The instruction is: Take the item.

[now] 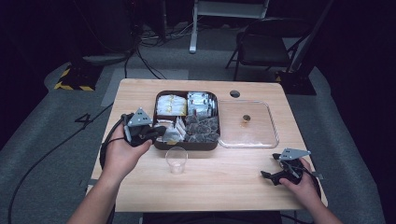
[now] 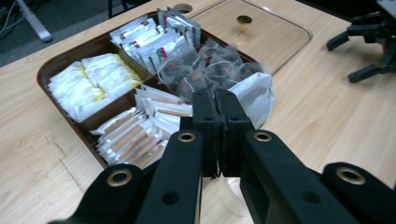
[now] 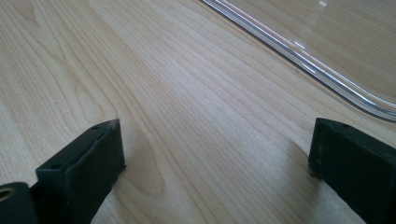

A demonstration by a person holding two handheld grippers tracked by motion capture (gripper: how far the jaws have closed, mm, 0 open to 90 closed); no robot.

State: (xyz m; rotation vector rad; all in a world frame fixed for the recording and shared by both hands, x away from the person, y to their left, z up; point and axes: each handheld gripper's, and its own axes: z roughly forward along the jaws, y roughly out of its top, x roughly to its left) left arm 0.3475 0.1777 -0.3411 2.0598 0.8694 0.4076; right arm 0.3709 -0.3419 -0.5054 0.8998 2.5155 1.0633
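Observation:
A brown compartment tray (image 1: 187,146) holds several kinds of tea bags and sachets. My left gripper (image 1: 161,133) hovers at its front left corner, shut on a translucent mesh tea bag (image 1: 172,135). In the left gripper view the jaws (image 2: 217,100) press together on the edge of that tea bag (image 2: 257,93), which hangs to their right above the tray (image 2: 51,65). A clear plastic cup (image 1: 176,159) stands empty just in front of the tray. My right gripper (image 1: 272,166) rests on the table at the front right, open, with only bare wood between its jaws (image 3: 215,149).
A clear shallow tray (image 1: 247,145) lies right of the brown tray, with a small brown object (image 1: 245,118) in it; its rim (image 3: 299,56) runs past the right gripper. A round hole (image 1: 235,93) is in the table's far side. A folding chair (image 1: 261,44) stands beyond the table.

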